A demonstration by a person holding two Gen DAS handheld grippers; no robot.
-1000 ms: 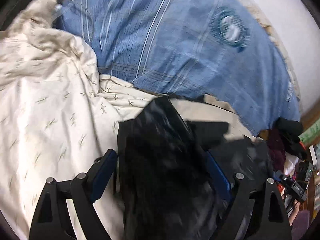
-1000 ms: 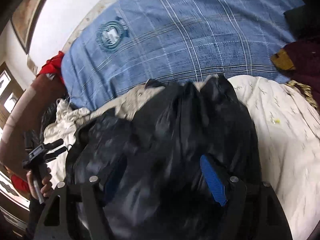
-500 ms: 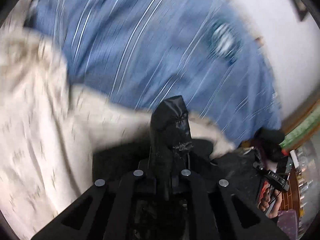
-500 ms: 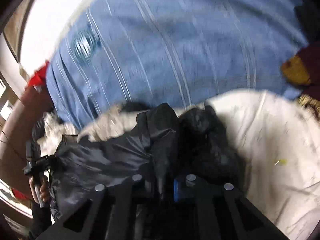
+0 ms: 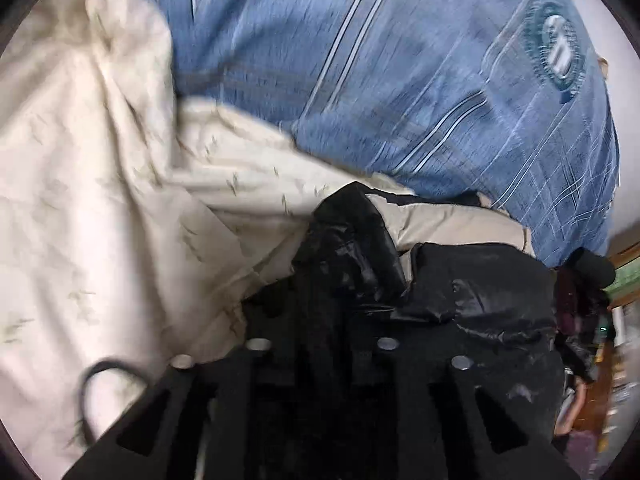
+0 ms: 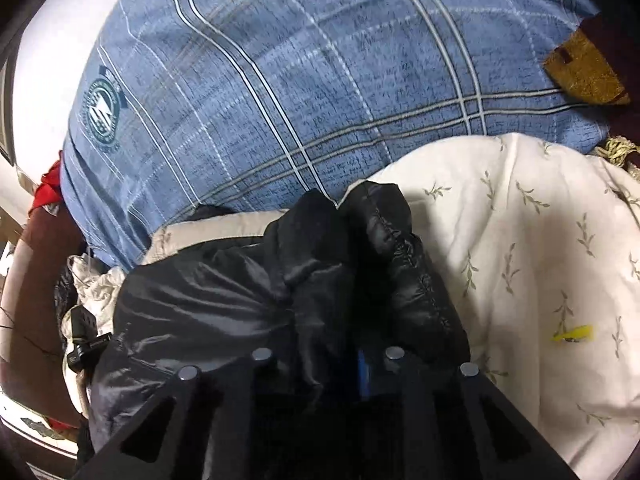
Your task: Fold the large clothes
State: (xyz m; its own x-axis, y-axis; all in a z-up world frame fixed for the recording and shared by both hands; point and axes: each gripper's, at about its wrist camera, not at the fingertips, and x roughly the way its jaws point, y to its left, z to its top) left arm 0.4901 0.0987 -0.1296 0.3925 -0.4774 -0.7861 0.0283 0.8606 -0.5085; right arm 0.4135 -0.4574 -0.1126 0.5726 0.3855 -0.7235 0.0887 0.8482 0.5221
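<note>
A large black puffer jacket [image 5: 480, 292] with a beige lining [image 5: 452, 220] lies bunched on the bed. My left gripper [image 5: 324, 340] is shut on a fold of the black jacket, which sticks up between the jaws. In the right wrist view the same jacket [image 6: 208, 304] spreads to the left. My right gripper [image 6: 328, 352] is shut on another bunched part of it; black fabric covers the fingertips.
A cream leaf-print quilt [image 5: 80, 208] lies under and beside the jacket; it also shows in the right wrist view [image 6: 540, 264]. A blue striped bedspread [image 6: 300, 80] covers the bed behind. A maroon and gold cloth [image 6: 584, 68] lies at the far right. Clutter sits at the bed's edge [image 5: 588, 320].
Both grippers were open around the jacket one second ago. They have closed on it and hold bunched fabric; both views have shifted with the pull.
</note>
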